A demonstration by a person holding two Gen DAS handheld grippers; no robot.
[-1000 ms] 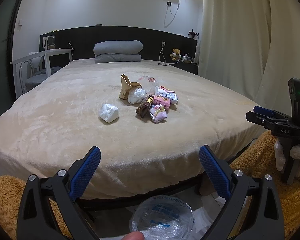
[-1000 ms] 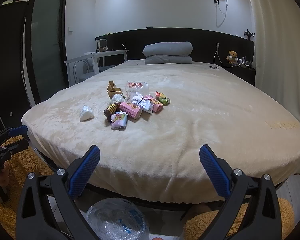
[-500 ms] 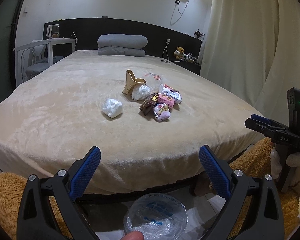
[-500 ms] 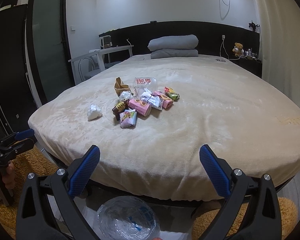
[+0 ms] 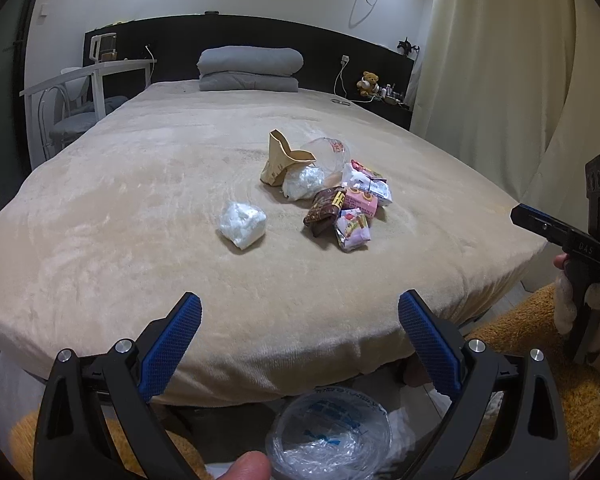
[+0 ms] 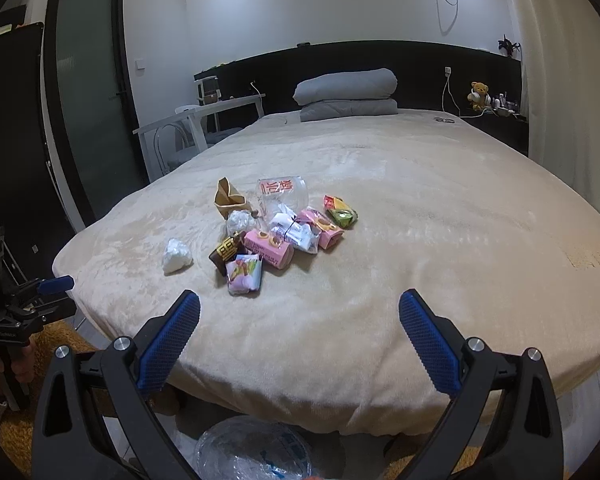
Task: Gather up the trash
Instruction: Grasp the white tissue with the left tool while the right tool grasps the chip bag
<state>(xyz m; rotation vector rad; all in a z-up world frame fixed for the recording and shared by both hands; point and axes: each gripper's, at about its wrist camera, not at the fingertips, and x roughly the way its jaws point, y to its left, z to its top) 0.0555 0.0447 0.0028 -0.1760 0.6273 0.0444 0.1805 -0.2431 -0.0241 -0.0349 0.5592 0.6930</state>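
Both grippers have moved closer to the bed (image 5: pixel 100 240) since a second ago, so the trash pile (image 5: pixel 332 196) looks larger. A clear bag (image 5: pixel 332 436) sits below the left gripper (image 5: pixel 300 320), its mouth open and nothing visible inside. That gripper's jaws are spread wide and hold nothing; the right gripper (image 6: pixel 300 320) is likewise agape and empty. Wrappers, a paper bag (image 6: pixel 228 200) and a crumpled tissue (image 6: pixel 176 255) lie on the beige blanket, with grey pillows (image 6: pixel 346 94) by the dark headboard.
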